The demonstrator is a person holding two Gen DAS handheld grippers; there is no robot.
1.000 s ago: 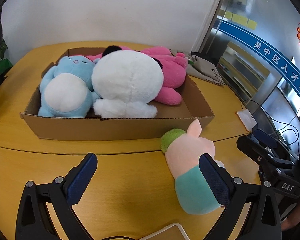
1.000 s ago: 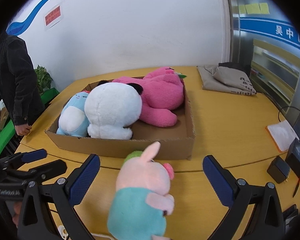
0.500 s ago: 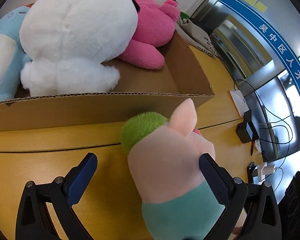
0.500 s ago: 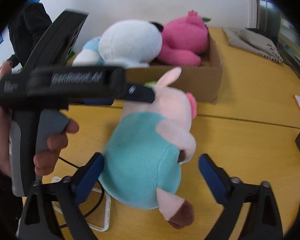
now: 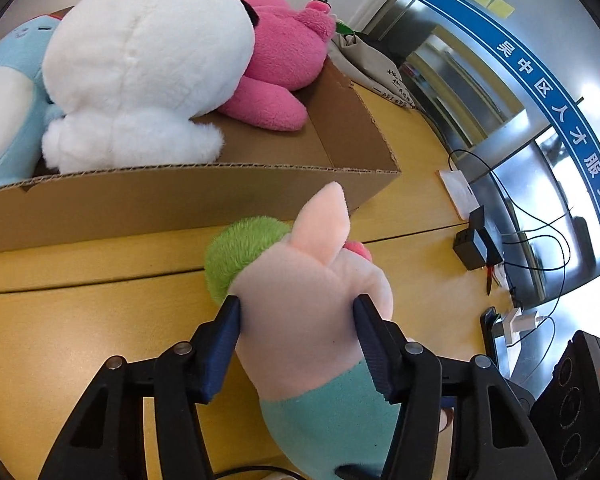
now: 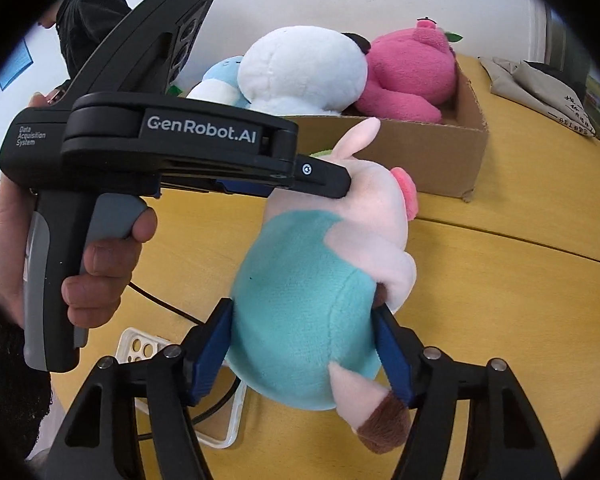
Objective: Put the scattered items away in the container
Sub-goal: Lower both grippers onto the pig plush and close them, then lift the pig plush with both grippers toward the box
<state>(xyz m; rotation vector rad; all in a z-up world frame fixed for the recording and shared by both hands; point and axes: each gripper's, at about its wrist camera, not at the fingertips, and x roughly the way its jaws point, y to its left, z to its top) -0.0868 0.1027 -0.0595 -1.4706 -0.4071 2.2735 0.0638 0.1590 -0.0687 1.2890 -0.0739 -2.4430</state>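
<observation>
done: white (image 5: 148, 60), pink (image 5: 284, 56) and blue plush toys (image 5: 4, 92) in far cardboard box (image 5: 180, 196) | left: pig plush toy in teal shirt (image 6: 312, 300), on near wooden table (image 5: 80, 320) | left gripper (image 5: 298, 344) just closed onto its head, right gripper (image 6: 304, 348) onto its body

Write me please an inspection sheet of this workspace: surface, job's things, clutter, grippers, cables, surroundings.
Surface: yellow wooden table.
Job's things: pig plush lies on the table before the cardboard box; the box holds a white plush, pink plush and blue plush.
Clutter: phone case, grey bag, black adapters.
Grippers: left gripper clamps the pig's head, right gripper its body; both jaws have just been closing.
Cables: black cable by the case; wires at the adapters.
Surroundings: white wall, blue signage, a bystander.
</observation>
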